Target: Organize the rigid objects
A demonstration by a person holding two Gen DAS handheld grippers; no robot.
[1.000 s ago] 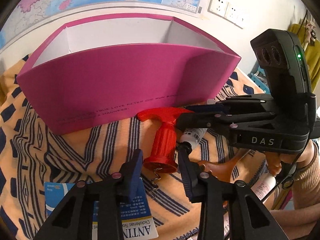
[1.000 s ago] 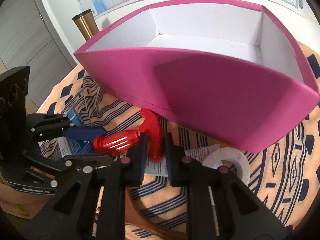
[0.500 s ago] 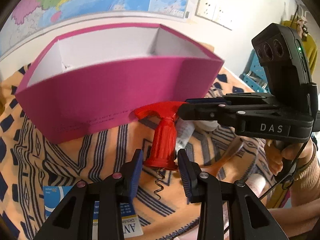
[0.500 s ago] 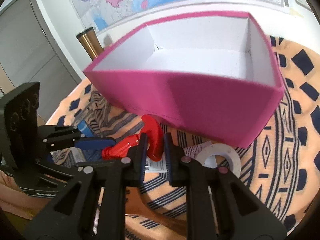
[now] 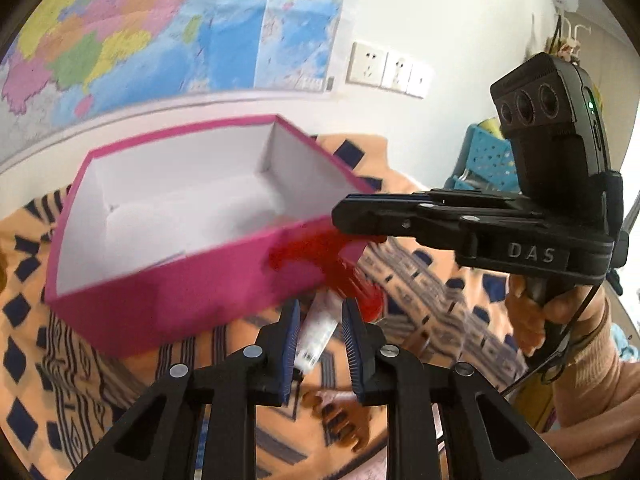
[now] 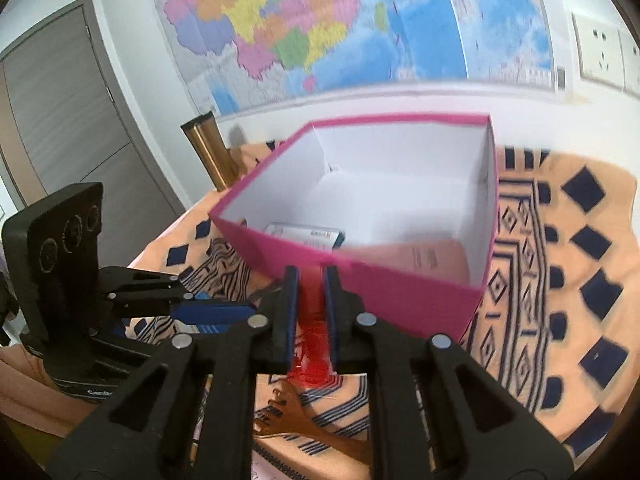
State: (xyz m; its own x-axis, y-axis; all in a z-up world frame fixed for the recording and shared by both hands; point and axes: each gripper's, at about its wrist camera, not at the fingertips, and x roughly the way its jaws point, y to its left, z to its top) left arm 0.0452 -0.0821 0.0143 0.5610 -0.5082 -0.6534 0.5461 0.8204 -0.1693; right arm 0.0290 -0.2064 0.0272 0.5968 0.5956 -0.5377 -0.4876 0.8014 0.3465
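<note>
Nearest to me, the right gripper [image 6: 307,276] has its jaws pinching the red corkscrew [image 6: 310,344], which hangs between and below them, off the patterned cloth [image 6: 560,280] that covers the tabletop. The picture is smeared there, so I'd only guess that it is the crossbar of the handle they grip. Off to the left of those jaws, the left gripper [image 5: 320,312] is closing on nothing, with just a narrow gap between its jaws. A white tube [image 5: 316,332] lies on the cloth beneath that gap, and the corkscrew's ribbed barrel sits just beyond their right tip.

It looks like hard plastic: light, stiff, unlikely to crush, though smooth enough to swivel in a pinch. The ribbed barrel should give the surer hold, and the metal spiral is best left alone.

Just past the right jaws stands the pink box [image 6: 420,292], open-topped, with a small carton [image 6: 308,234] and a beige packet [image 6: 424,256] already inside
</note>
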